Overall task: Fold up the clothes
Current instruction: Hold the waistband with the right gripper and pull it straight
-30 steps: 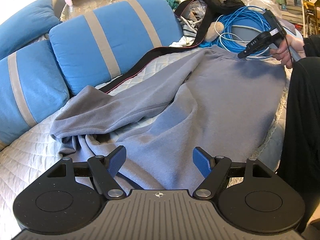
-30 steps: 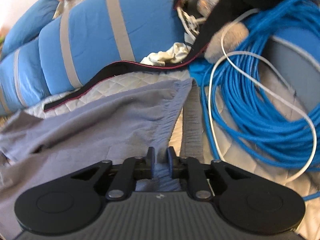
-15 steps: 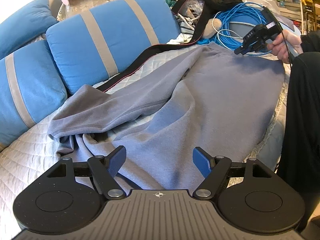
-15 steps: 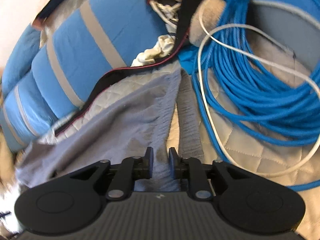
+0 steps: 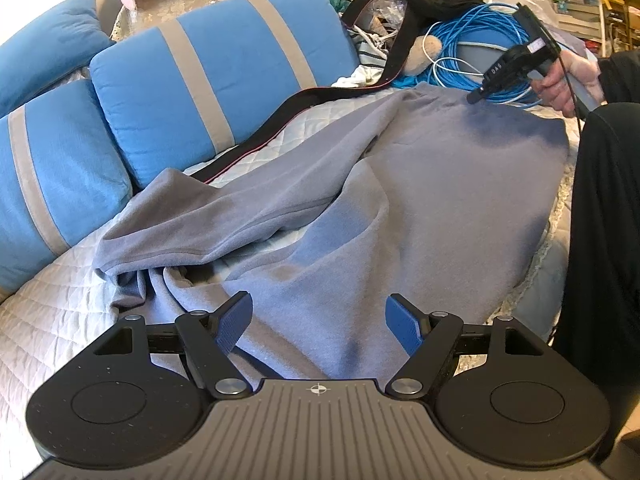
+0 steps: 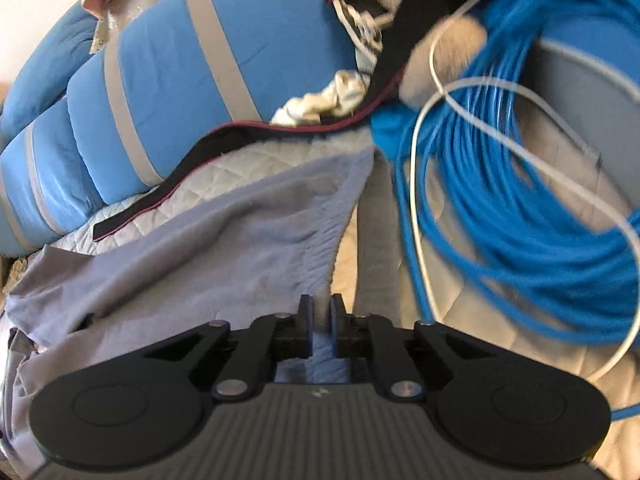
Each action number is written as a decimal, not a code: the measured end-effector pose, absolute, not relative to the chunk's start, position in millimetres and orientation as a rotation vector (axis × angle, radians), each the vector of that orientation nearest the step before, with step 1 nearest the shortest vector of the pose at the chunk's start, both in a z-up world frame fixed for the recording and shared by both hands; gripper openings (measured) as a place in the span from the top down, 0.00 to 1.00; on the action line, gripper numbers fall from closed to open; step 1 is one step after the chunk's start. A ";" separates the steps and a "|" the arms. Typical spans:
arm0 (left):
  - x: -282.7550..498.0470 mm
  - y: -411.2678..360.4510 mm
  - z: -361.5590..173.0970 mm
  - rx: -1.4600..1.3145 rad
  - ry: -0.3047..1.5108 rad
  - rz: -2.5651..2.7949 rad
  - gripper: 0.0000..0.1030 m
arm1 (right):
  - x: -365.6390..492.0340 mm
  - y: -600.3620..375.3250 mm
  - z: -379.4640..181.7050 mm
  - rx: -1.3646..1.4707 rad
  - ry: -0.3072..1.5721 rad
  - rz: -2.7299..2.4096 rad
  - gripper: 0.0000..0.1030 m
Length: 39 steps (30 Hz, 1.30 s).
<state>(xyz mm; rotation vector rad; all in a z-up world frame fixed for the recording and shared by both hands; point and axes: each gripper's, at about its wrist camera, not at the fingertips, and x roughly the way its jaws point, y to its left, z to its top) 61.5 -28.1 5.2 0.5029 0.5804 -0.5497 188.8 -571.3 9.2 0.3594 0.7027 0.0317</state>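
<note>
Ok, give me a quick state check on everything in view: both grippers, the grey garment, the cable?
Left gripper: open, nothing between the fingers, above the garment.
Right gripper: shut on the garment's waistband edge.
Grey garment: spread on the quilted cover, rumpled, not yet folded.
Blue cable: coiled, lying beside the garment.
Striped cushions: propped along the back.
</note>
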 end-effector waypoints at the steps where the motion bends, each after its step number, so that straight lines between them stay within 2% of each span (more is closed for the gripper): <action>1: 61.1 -28.5 5.3 0.504 0.579 -0.552 0.29 | 189.3 -570.9 12.2 0.348 0.701 0.024 0.92; 21: 57.7 -26.0 7.4 0.496 0.561 -0.559 0.29 | 195.4 -574.7 3.0 0.220 0.760 -0.118 0.91; 22: 57.6 -25.7 7.5 0.495 0.559 -0.559 0.29 | 195.3 -570.2 3.6 0.191 0.763 -0.123 0.87; 23: 57.8 -25.5 7.6 0.494 0.558 -0.558 0.29 | 194.2 -563.9 5.1 0.149 0.761 -0.132 0.68; 24: 58.1 -25.4 7.8 0.493 0.557 -0.557 0.29 | 191.8 -557.0 7.3 0.102 0.752 -0.139 0.56; 25: 58.2 -25.3 8.0 0.493 0.556 -0.555 0.29 | 188.6 -550.2 9.6 0.055 0.741 -0.143 0.49; 26: 58.2 -25.2 8.4 0.492 0.554 -0.555 0.29 | 185.5 -543.3 12.0 0.008 0.728 -0.147 0.32; 27: 58.1 -25.1 8.7 0.492 0.552 -0.555 0.29 | 181.1 -535.0 14.8 -0.043 0.707 -0.147 0.19; 33: 58.0 -26.6 9.5 0.501 0.540 -0.548 0.29 | 156.0 -481.8 33.3 -0.219 0.601 -0.110 0.01; 39: 57.4 -25.3 17.7 0.547 0.472 -0.540 0.29 | 149.1 -440.6 62.4 -0.187 0.548 -0.028 0.00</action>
